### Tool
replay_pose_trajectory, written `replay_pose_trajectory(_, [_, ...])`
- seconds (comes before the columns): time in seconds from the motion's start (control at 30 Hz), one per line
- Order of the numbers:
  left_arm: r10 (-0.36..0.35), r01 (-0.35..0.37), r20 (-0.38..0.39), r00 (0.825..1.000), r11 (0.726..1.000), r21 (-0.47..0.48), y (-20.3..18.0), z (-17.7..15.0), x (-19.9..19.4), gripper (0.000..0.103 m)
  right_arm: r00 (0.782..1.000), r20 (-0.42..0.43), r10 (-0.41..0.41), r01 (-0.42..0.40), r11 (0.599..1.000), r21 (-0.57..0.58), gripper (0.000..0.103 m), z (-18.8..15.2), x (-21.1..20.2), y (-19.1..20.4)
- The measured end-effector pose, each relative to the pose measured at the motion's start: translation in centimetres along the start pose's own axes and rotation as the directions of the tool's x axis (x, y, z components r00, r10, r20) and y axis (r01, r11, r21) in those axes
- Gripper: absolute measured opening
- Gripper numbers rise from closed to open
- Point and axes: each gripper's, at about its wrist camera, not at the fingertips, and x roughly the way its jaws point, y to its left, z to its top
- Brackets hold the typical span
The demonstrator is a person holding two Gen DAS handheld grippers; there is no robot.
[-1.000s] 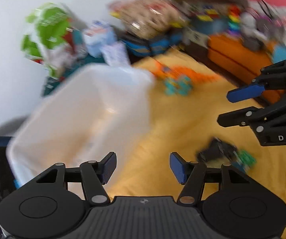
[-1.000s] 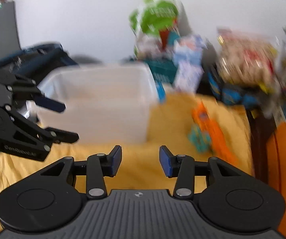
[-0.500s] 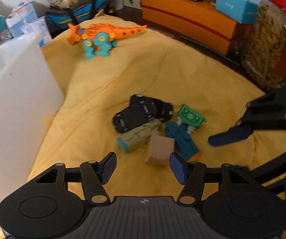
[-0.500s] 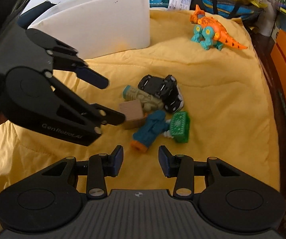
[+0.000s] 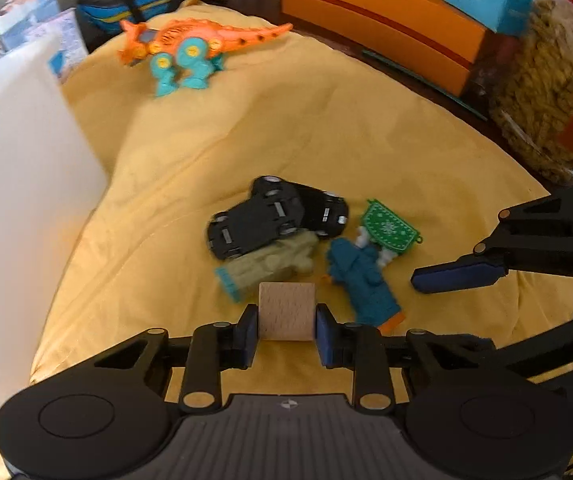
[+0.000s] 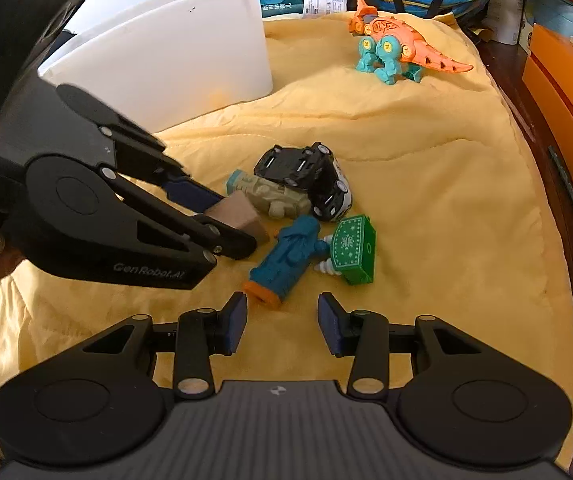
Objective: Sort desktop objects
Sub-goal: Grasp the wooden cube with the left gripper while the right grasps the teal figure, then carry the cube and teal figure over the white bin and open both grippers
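Note:
My left gripper (image 5: 285,327) is shut on a wooden cube (image 5: 286,316), which rests on the yellow cloth (image 5: 326,128); the cube also shows in the right wrist view (image 6: 235,212). Beyond it lie a beige toy (image 5: 270,264), a black toy car (image 5: 274,216), a teal toy with an orange end (image 5: 360,280) and a green toy (image 5: 390,230). My right gripper (image 6: 282,320) is open and empty, just in front of the teal toy (image 6: 286,260). An orange dinosaur (image 6: 398,46) stands at the far end.
A white plastic bin (image 6: 174,48) stands on the left of the cloth. Orange boxes (image 5: 378,28), a bag of snacks (image 5: 546,104) and other packages crowd the far and right sides.
Both grippers swung down from the bin toward the toy pile. My left gripper moved forward and closed on the wooden cube. My right gripper came closer to the teal toy.

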Motion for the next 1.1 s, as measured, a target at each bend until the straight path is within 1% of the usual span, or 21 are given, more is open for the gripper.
replay_pose_trajectory(0.07, [0.017,-0.017,-0.004,1.0,1.0,0.009,0.5,-0.8,-0.5,0.032,1.0,0.004,0.009,-0.009,1.0,0.012,0.046,0.0,0.0,0.1])
replay_pose_trajectory(0.13, [0.021,-0.021,-0.024,0.999,1.0,0.01,1.2,-1.8,-0.8,0.033,1.0,0.006,0.013,-0.013,0.999,0.037,0.048,0.2,0.5,0.1])
replay_pose_trajectory(0.23, [0.038,-0.039,-0.037,0.999,0.999,-0.012,1.8,-3.3,-1.2,0.033,1.0,-0.007,-0.011,0.012,0.996,0.083,0.052,0.8,1.9,0.3])
replay_pose_trajectory(0.27, [0.037,-0.038,-0.035,0.999,0.999,-0.023,1.9,-3.6,-1.3,0.033,1.0,-0.003,-0.029,0.029,0.997,0.073,0.052,1.1,2.2,0.5])
replay_pose_trajectory(0.3, [0.035,-0.037,-0.032,0.999,0.999,-0.033,2.0,-3.8,-1.4,0.033,0.999,-0.002,-0.046,0.047,0.998,0.043,0.052,1.4,2.4,0.9])
replay_pose_trajectory(0.33, [0.036,-0.037,-0.028,0.999,0.998,-0.04,2.0,-4.0,-1.5,0.033,0.998,0.001,-0.066,0.066,0.998,-0.004,0.049,1.6,2.6,1.5])
replay_pose_trajectory(0.4, [0.044,-0.045,-0.02,0.999,0.998,-0.048,1.8,-4.1,-1.5,0.033,0.994,0.011,-0.112,0.112,0.985,-0.133,0.044,1.5,3.1,2.8])
replay_pose_trajectory(0.43, [0.05,-0.051,-0.018,0.999,0.997,-0.05,1.7,-4.2,-1.4,0.033,0.993,0.021,-0.12,0.122,0.975,-0.185,0.039,1.4,3.0,3.3])
replay_pose_trajectory(0.57, [0.069,-0.07,-0.011,0.998,0.995,-0.073,1.4,-4.3,-1.0,0.033,0.993,0.02,-0.117,0.118,0.949,-0.292,0.038,0.7,2.5,4.1])
replay_pose_trajectory(0.63, [0.075,-0.075,-0.001,0.997,0.994,-0.083,1.3,-4.4,-0.8,0.033,0.994,0.009,-0.107,0.105,0.952,-0.289,0.039,0.3,2.0,3.5])
replay_pose_trajectory(0.77, [0.071,-0.067,0.024,0.997,0.99,-0.123,1.5,-4.8,-1.0,0.032,0.998,0.007,-0.069,0.069,0.975,-0.211,0.039,0.0,1.9,2.3])
replay_pose_trajectory(0.83, [0.071,-0.065,0.038,0.997,0.989,-0.135,1.5,-4.9,-1.5,0.032,0.998,0.006,-0.07,0.069,0.975,-0.209,0.038,0.0,1.8,2.4])
replay_pose_trajectory(0.97, [0.093,-0.083,0.07,0.993,0.987,-0.136,1.5,-4.9,-3.2,0.032,1.0,-0.003,-0.028,0.027,0.982,-0.188,0.038,0.3,1.1,2.7])
replay_pose_trajectory(1.1, [0.116,-0.098,0.109,0.987,0.983,-0.156,2.2,-4.5,-5.4,0.032,0.999,0.021,-0.028,0.032,0.977,-0.211,0.038,1.0,0.1,3.2])
